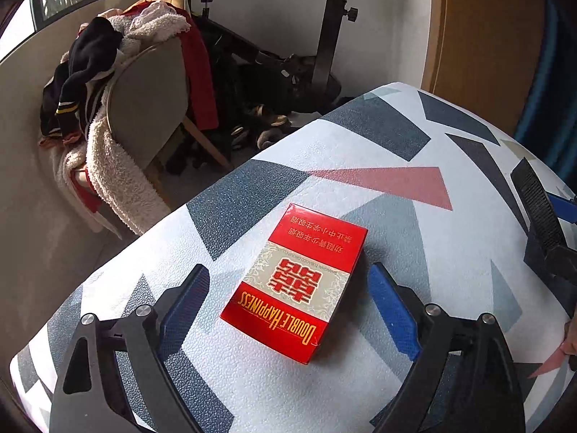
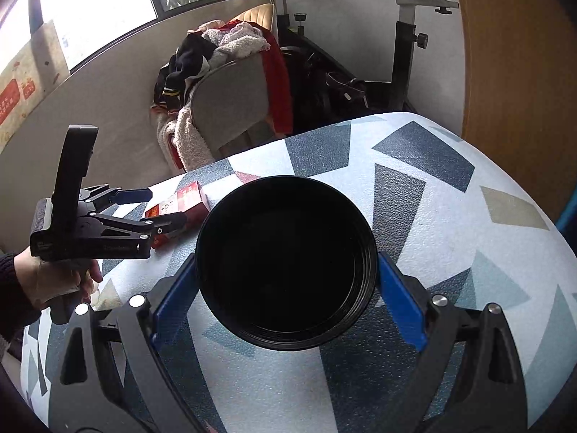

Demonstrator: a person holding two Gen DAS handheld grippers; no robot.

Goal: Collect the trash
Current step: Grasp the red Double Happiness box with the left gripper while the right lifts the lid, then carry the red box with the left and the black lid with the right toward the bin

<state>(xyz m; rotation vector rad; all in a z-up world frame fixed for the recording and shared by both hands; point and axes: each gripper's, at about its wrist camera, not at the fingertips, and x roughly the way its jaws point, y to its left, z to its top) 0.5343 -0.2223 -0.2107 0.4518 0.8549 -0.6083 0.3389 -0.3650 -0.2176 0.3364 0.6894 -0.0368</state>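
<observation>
A red cigarette pack (image 1: 294,283) printed "Double Happiness" lies flat on the patterned tablecloth (image 1: 378,144). My left gripper (image 1: 288,270) stands open around it, one blue pad on each side with a gap to the pack. In the right wrist view the same pack (image 2: 191,198) lies between the left gripper's (image 2: 166,206) fingers at the left. My right gripper (image 2: 286,258) is shut on a black round container (image 2: 286,263) whose open mouth faces the camera; both blue pads sit against its rim. The inside of the container is dark. The right gripper's finger (image 1: 537,205) shows at the right edge of the left wrist view.
A chair piled with clothes (image 1: 119,83) stands beyond the table's far edge, with an exercise bike (image 1: 324,57) behind it. A wooden door (image 1: 487,36) is at the right. A person's hand (image 2: 61,281) holds the left gripper's handle.
</observation>
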